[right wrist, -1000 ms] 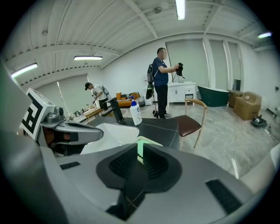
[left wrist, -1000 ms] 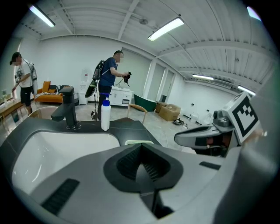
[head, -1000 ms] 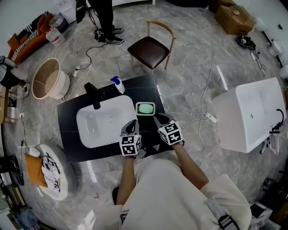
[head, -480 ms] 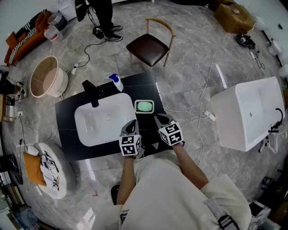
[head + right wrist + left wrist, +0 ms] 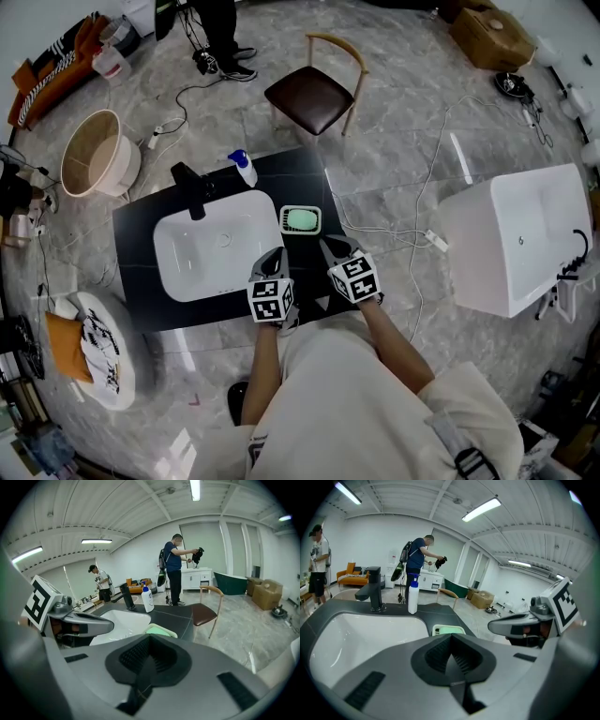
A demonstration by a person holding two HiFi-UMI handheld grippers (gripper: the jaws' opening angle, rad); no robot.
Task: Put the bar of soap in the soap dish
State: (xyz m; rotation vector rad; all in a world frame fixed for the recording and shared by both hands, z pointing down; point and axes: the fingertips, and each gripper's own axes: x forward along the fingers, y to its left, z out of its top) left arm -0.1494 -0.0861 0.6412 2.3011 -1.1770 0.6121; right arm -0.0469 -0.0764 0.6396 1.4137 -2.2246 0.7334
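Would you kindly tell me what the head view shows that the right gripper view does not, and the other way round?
Only the head view: the large white tub on the floor, the round beige basin, the cardboard box and the right tongs seen from outside. Only the right gripper view: the ceiling lights and the standing person's upper body. Both: the white sink, black faucet, blue-capped bottle, chair, left tongs, and the green soap lying in its dish.

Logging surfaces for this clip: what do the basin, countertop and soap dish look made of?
Basin: glossy white, likely ceramic, smooth reflections.
Countertop: dark slab, slight sheen, possibly stone.
Soap dish: pale cream, plastic or ceramic, cannot tell.
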